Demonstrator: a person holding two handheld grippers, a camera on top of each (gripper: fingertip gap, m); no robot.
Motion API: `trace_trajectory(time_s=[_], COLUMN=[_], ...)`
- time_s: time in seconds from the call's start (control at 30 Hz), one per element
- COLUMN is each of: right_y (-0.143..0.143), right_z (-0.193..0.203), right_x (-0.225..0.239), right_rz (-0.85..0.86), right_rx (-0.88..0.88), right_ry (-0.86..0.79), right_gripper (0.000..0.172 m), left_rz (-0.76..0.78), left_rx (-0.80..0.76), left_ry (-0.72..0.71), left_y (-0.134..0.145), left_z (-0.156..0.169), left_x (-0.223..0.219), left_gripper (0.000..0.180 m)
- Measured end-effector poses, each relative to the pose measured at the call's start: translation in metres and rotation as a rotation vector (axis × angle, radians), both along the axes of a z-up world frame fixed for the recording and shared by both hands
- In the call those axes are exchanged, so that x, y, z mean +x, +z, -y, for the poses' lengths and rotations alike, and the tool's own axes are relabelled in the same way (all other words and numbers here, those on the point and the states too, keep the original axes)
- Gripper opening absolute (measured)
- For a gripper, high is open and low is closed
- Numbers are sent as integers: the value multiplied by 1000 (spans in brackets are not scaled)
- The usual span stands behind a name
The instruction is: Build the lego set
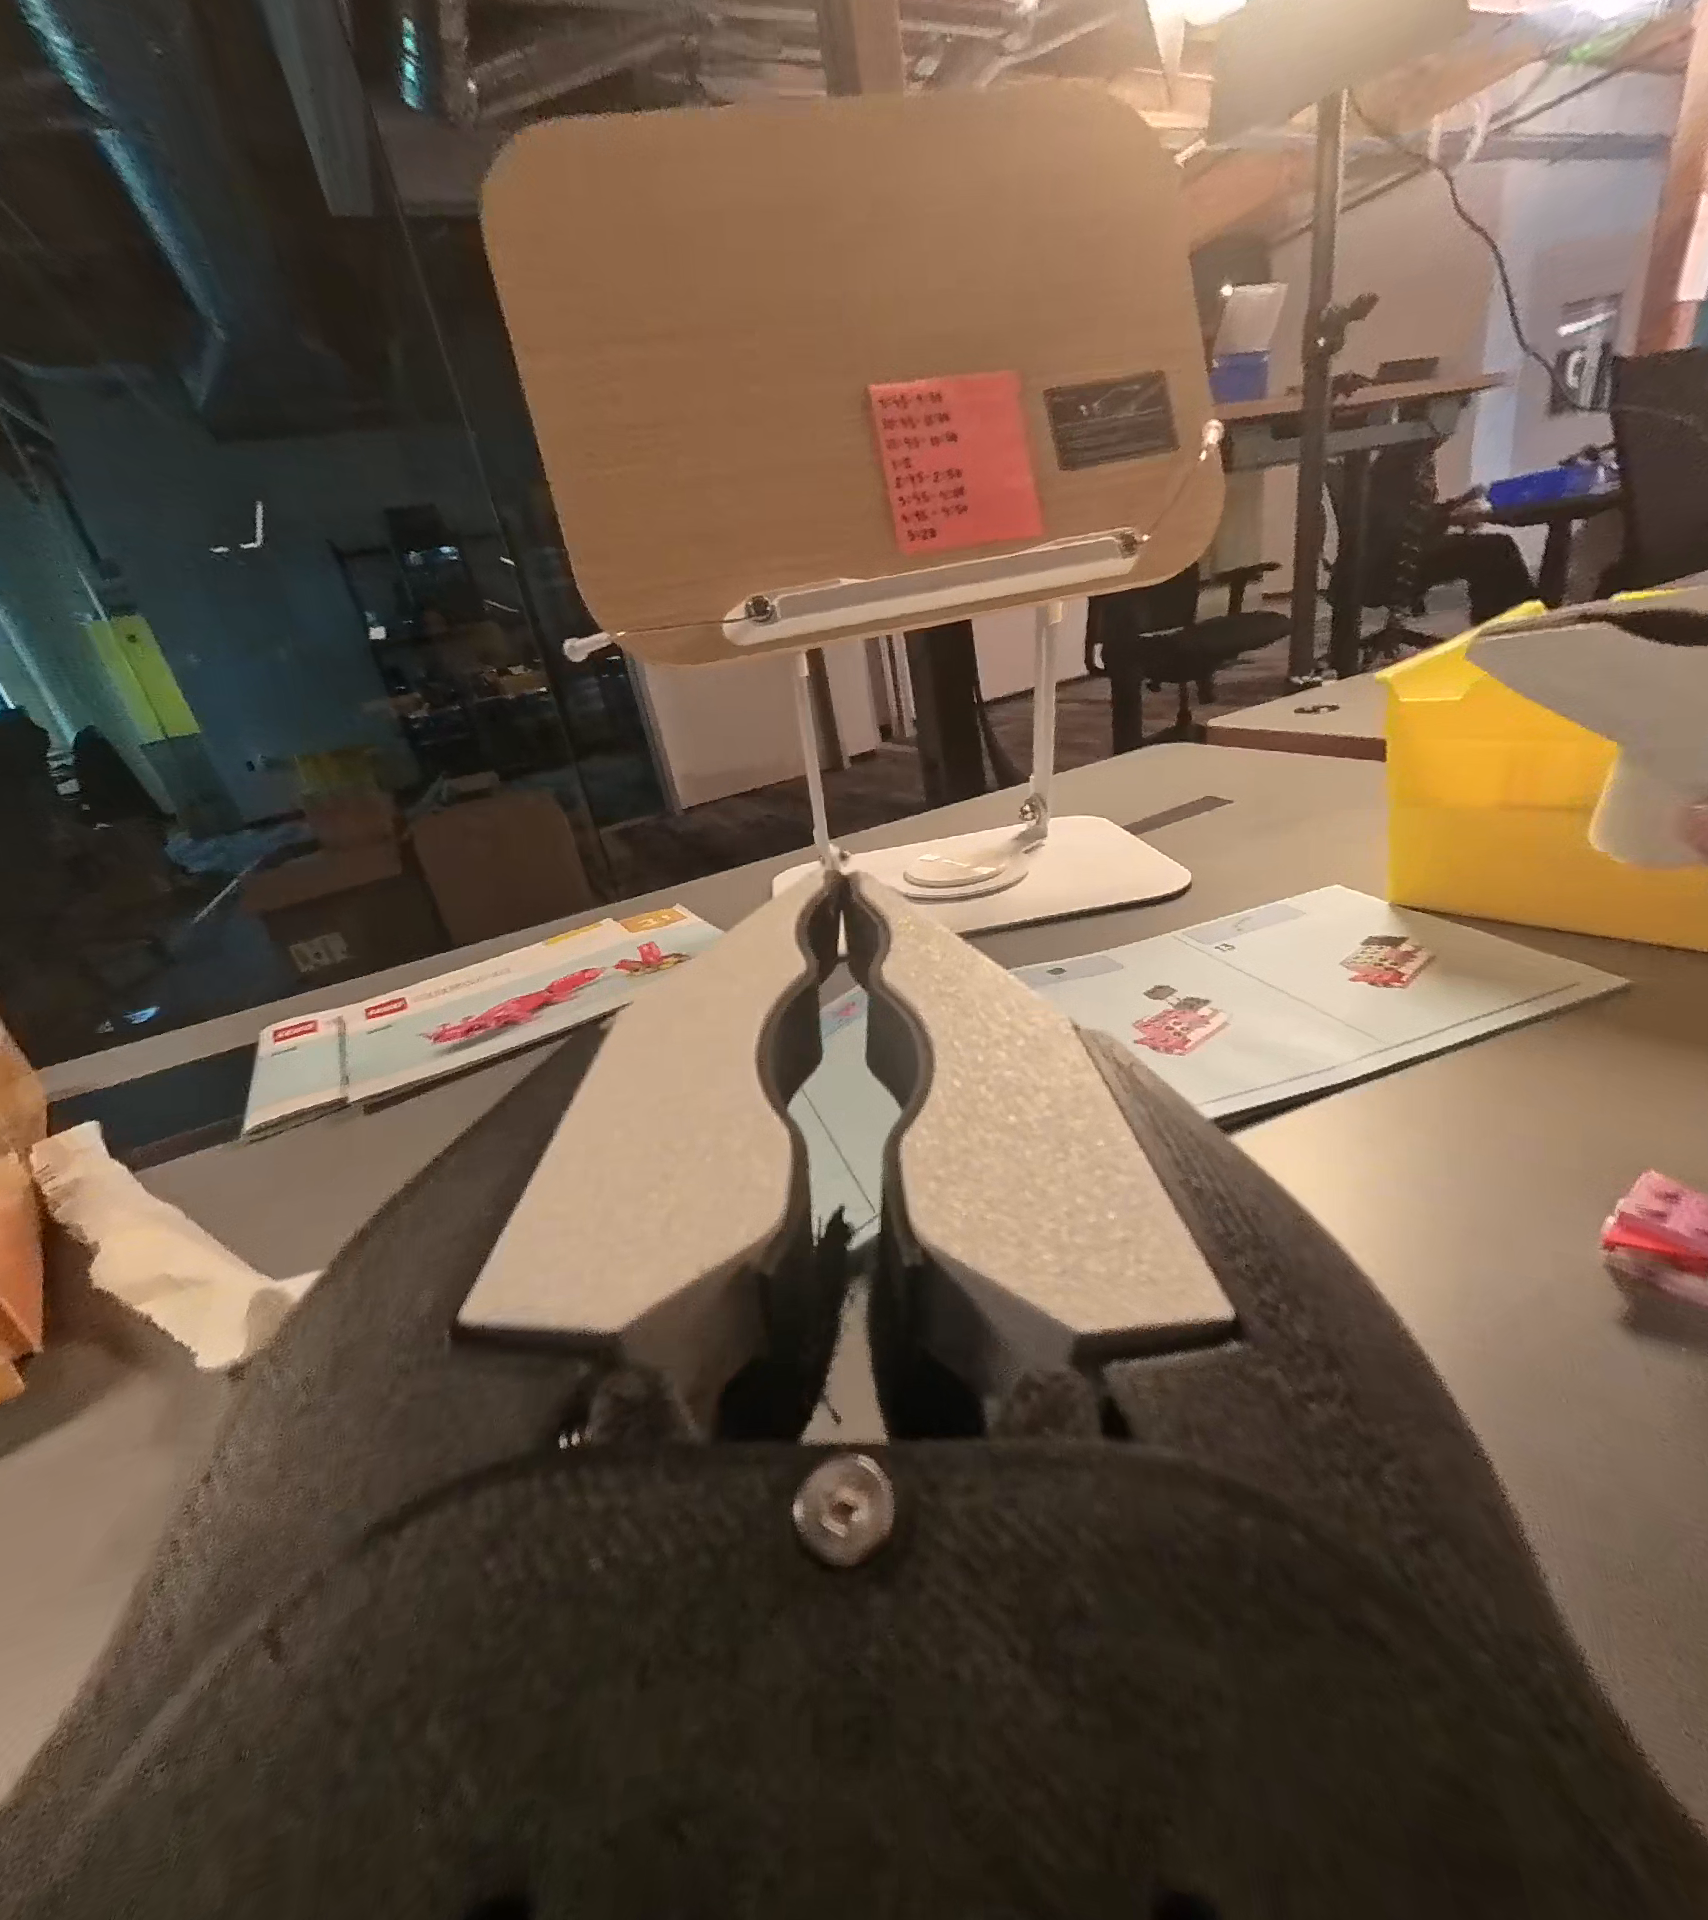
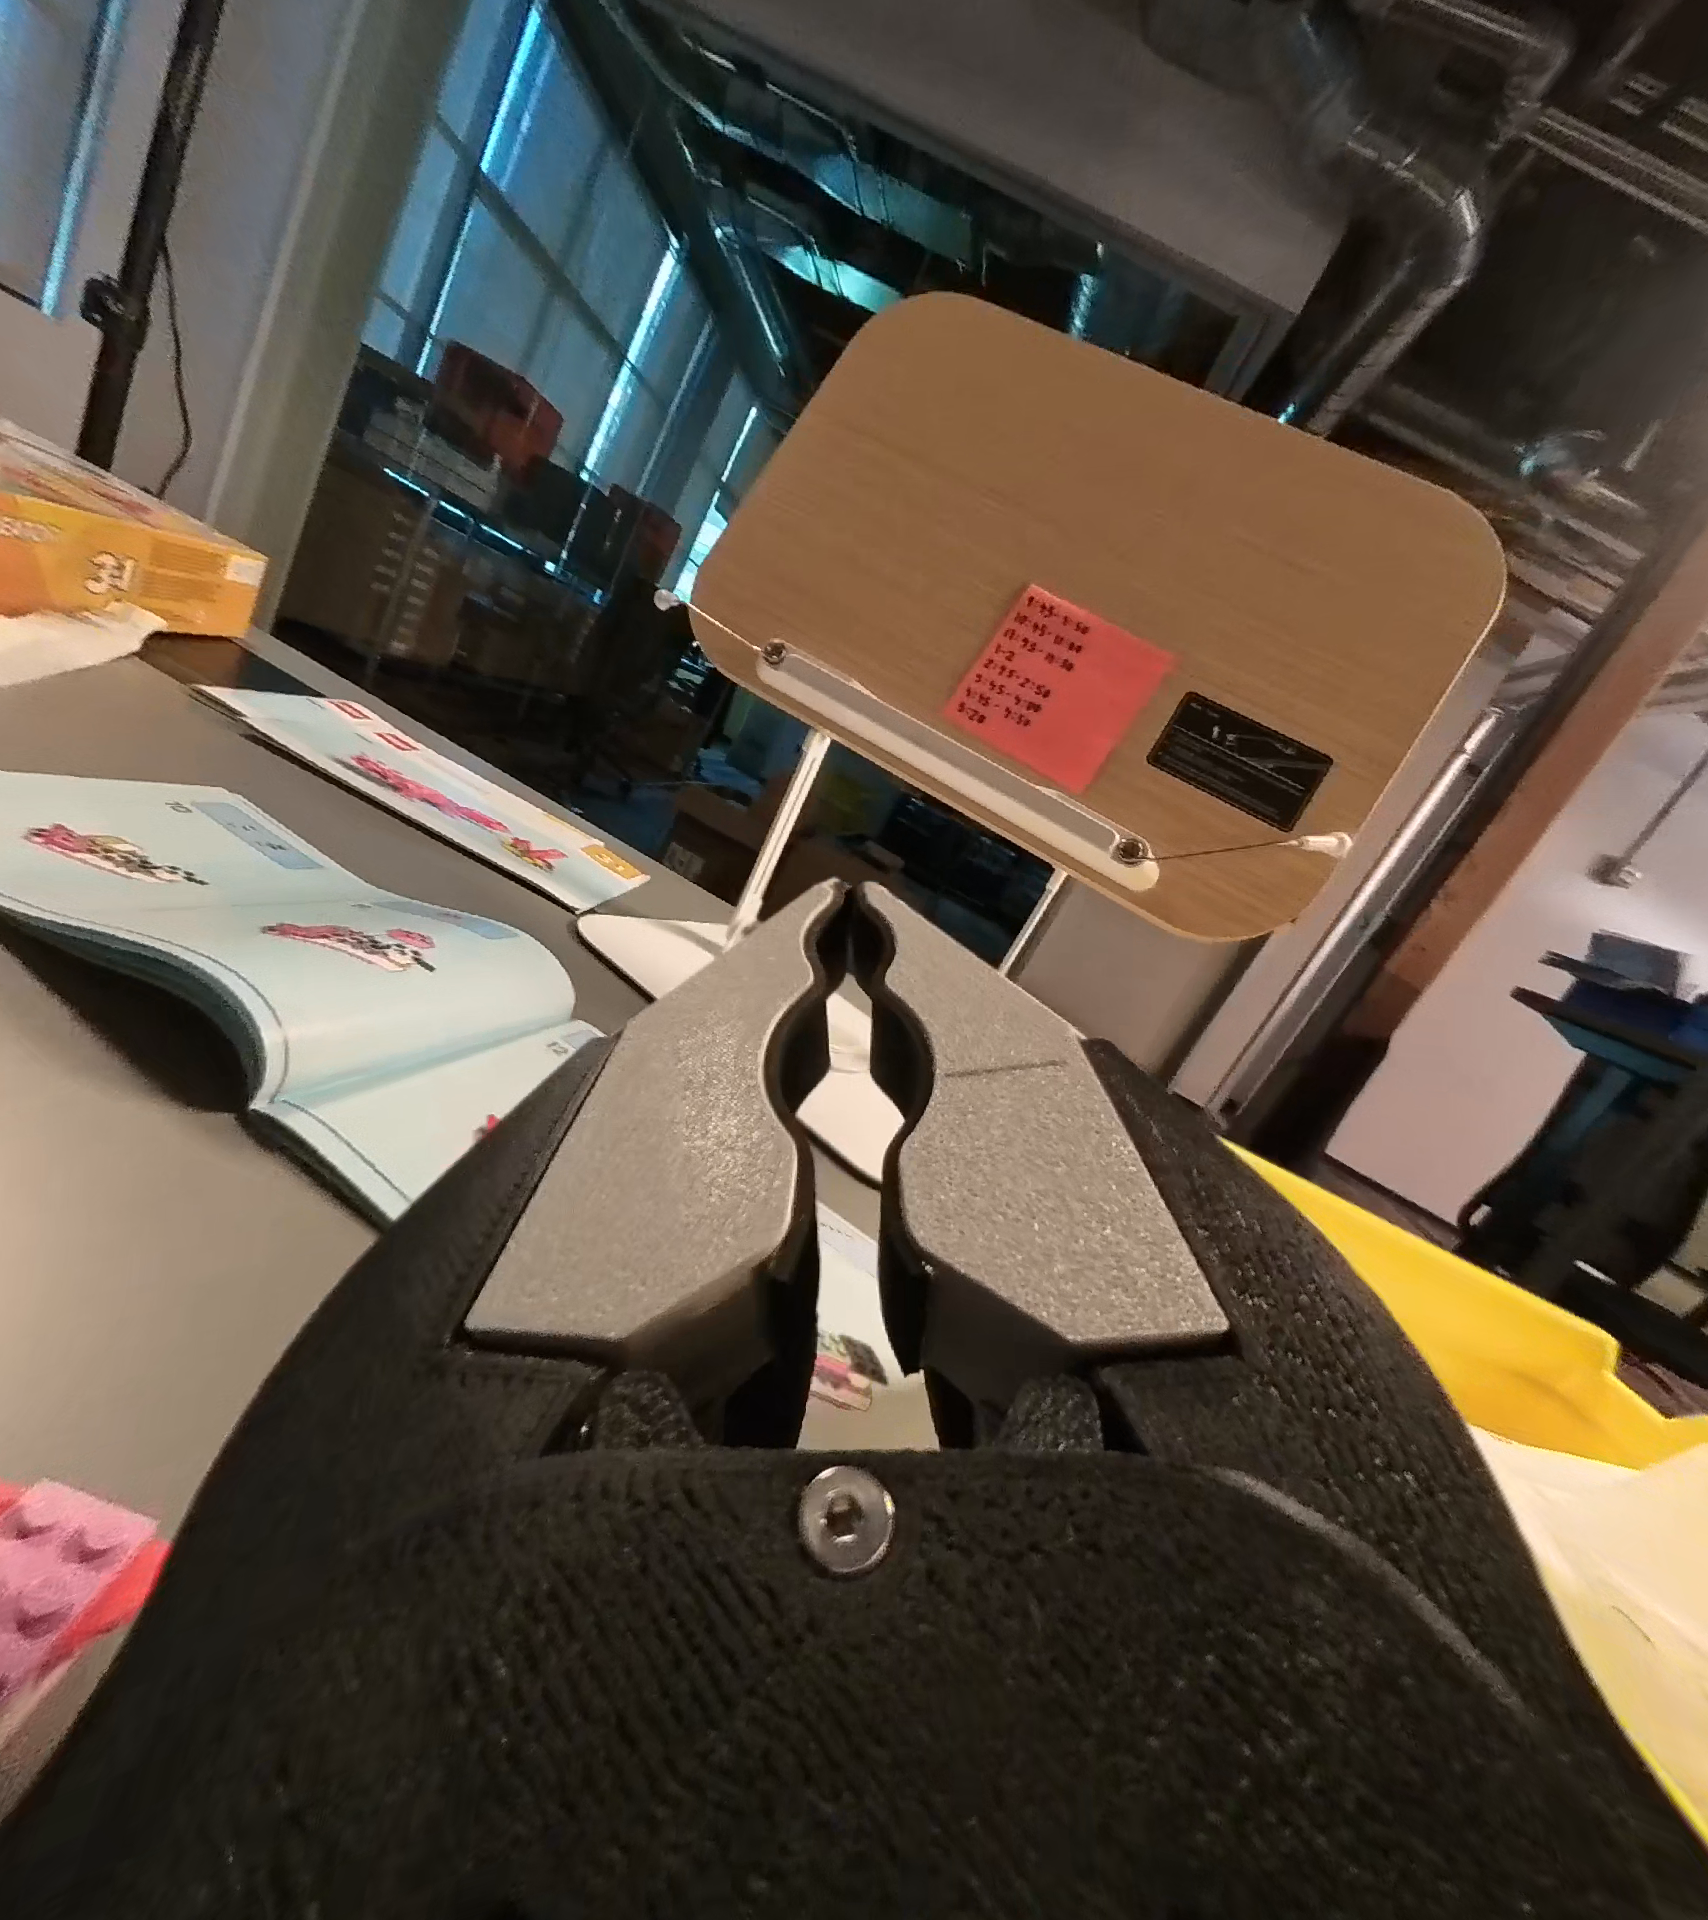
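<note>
We see the left tool [image 1: 842,894] and the right tool [image 2: 852,902] both closed with nothing between the tips, lifted above the bench [image 1: 1452,1195]; the pink brick model [image 1: 1707,1262] lies untouched beside the open booklet [image 1: 1297,987]

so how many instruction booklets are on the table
2: a closed booklet toward the left near the table's far edge, and an open booklet lying right of it, before the stand. Others may be hidden.
</note>
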State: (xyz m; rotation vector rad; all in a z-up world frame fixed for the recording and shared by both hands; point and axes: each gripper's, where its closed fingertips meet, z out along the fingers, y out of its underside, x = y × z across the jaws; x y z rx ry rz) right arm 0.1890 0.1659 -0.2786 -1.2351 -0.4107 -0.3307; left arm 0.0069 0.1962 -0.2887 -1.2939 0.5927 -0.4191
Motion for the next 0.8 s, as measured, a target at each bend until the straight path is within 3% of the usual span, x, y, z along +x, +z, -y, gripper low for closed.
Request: trace_trajectory(time_s=[0.2,0.43,0.8], right_y=[-2,-7,-29], right_z=[6,-8,-25], right_x=[-10,-8,15], right_rz=[46,38,22], right_rx=[-2,-33,-211], right_ry=[16,31,-140], right_gripper=[0,0,0], left_rz=[-5,8,-26], left_rx=[77,12,-56], left_ry=[4,-29,-38], left_y=[8,1,-9], left_z=[13,1,-10], left_x=[1,8,12], left_gripper=[0,0,0])
